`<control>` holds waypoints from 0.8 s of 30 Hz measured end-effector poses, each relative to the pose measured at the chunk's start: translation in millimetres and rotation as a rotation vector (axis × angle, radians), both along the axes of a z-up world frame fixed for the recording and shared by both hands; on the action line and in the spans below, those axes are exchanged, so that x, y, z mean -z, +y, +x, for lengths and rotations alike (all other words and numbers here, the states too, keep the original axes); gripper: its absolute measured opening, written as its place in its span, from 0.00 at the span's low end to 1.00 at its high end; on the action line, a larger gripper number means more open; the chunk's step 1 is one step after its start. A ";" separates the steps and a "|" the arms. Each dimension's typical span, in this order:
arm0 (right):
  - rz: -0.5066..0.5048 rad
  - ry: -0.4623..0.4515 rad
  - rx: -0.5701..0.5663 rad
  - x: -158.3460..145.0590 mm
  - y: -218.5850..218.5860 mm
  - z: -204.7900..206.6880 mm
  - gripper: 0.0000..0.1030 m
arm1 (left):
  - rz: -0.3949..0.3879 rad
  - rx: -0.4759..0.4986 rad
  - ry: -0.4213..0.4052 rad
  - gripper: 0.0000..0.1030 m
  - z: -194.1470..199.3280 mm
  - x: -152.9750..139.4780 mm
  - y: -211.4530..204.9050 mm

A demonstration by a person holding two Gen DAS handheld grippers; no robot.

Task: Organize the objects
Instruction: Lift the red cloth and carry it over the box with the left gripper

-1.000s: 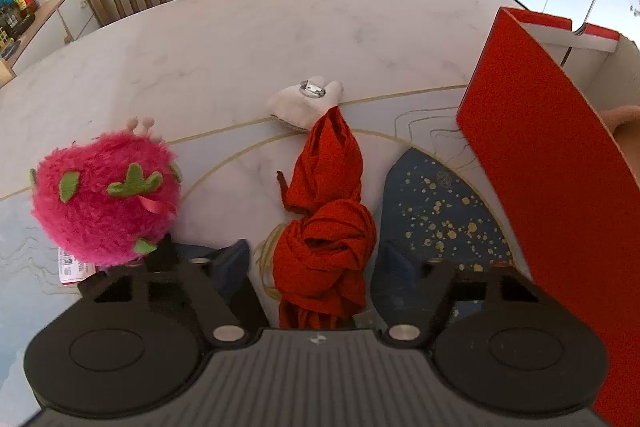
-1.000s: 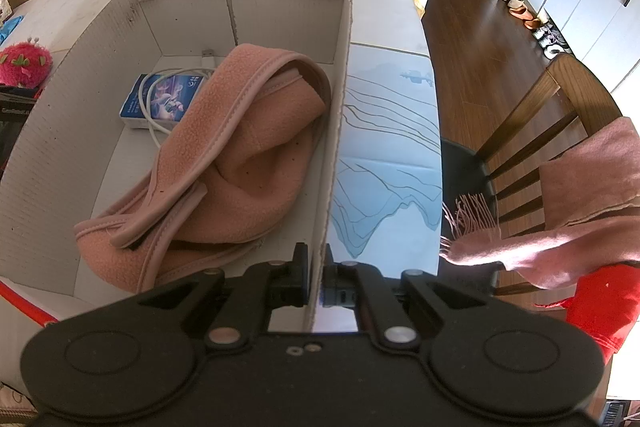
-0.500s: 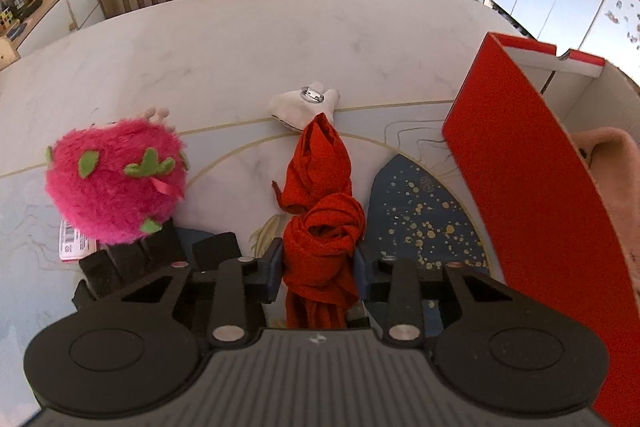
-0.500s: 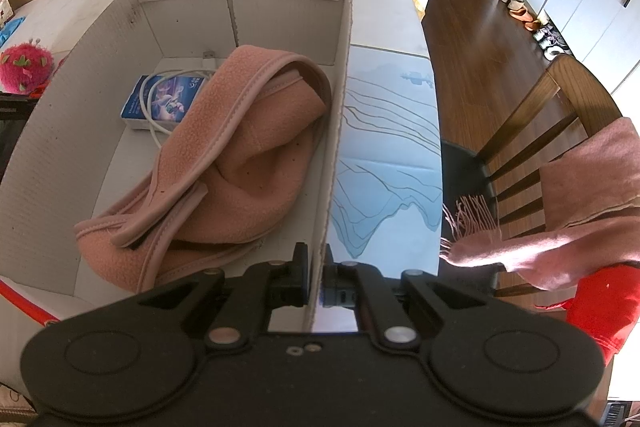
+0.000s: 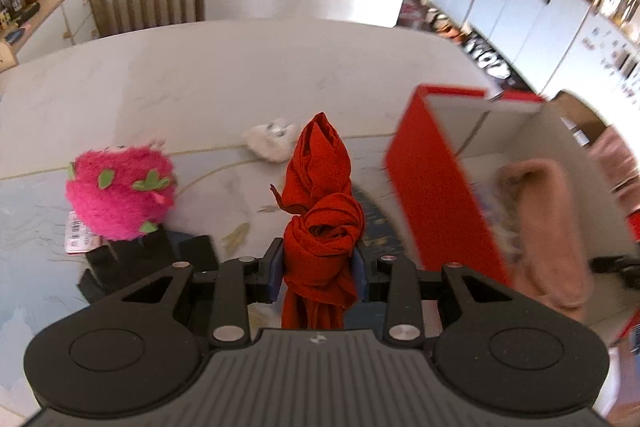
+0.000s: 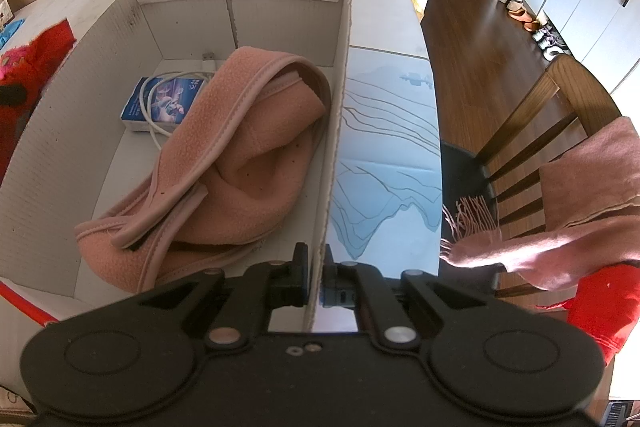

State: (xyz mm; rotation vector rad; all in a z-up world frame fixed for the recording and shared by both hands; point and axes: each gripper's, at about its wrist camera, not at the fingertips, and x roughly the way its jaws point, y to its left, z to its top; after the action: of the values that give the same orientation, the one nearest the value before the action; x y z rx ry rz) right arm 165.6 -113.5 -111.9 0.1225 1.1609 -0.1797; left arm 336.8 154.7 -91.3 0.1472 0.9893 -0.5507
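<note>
Red cloth gripped, box steadied

The left gripper [image 5: 320, 269] has its jaws clamped on a knotted red cloth [image 5: 320, 211], held clear of the surface [image 5: 240, 87] beside the cardboard box [image 6: 72, 131]. The right gripper [image 6: 316, 281] pinches the box's side wall, jaws nearly together. Inside lie a pink fleece [image 6: 232, 163], a blue packet [image 6: 160, 103] and a white cable [image 6: 154, 131].

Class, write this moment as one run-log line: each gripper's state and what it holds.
left gripper: shut on red cloth, clear of table | right gripper: shut on box wall | box contents: pink fleece, blue packet
</note>
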 end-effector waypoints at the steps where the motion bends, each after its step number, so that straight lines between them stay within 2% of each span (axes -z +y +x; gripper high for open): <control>1: 0.001 0.000 0.001 0.1 -0.2 0.1 0.04 | -0.018 0.006 0.005 0.31 -2.3 -5.6 -1.7; 8: 0.002 -0.001 0.001 0.2 -0.1 -0.2 0.04 | -0.120 0.082 -0.012 0.31 -24.5 -47.1 -27.4; 15: 0.003 -0.002 0.001 -0.2 0.2 -0.1 0.04 | -0.169 0.174 -0.030 0.31 -42.6 -70.1 -64.3; 24: 0.007 -0.005 0.005 -0.2 0.5 0.3 0.04 | -0.125 0.262 -0.042 0.31 -52.6 -63.3 -116.8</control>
State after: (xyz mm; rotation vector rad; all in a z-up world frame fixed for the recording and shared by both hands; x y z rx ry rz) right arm 166.0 -113.0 -111.7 0.1314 1.1562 -0.1795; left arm 284.2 37.9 -28.0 0.1776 0.8977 -0.8440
